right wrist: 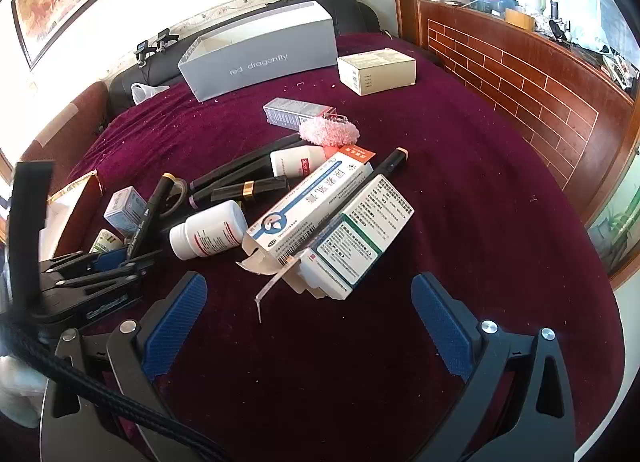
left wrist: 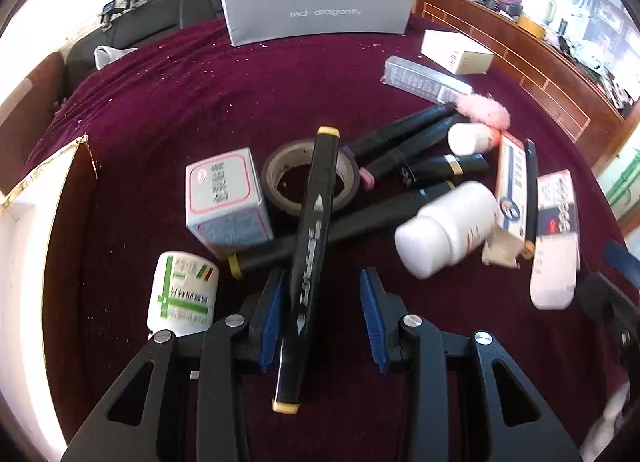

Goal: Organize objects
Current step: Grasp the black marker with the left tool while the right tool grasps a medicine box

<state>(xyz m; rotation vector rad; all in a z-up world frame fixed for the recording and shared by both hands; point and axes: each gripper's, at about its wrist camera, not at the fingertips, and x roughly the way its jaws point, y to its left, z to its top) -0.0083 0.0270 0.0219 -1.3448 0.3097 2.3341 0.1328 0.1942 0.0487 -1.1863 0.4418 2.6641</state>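
Draped in maroon cloth (right wrist: 460, 190), with a grey open box (left wrist: 316, 6) parked at the far edge, probably there to take the sorted pieces. Heaped mid-cloth: medicine cartons (right wrist: 320, 206) stacked crookedly over a white pill bottle (left wrist: 448, 230), dark markers fanned beneath. Just left of the heap, a tape roll (left wrist: 310, 178) lying flat, propping the far end of a black marker (left wrist: 312, 258). Left gripper (left wrist: 320, 314) around that marker, pads apart, one pad touching or nearly so, nothing clamped; judged mid-grab. Right gripper (right wrist: 308, 318) spread wide, empty, hovering near the carton pile toward the near edge, likely waiting its turn.
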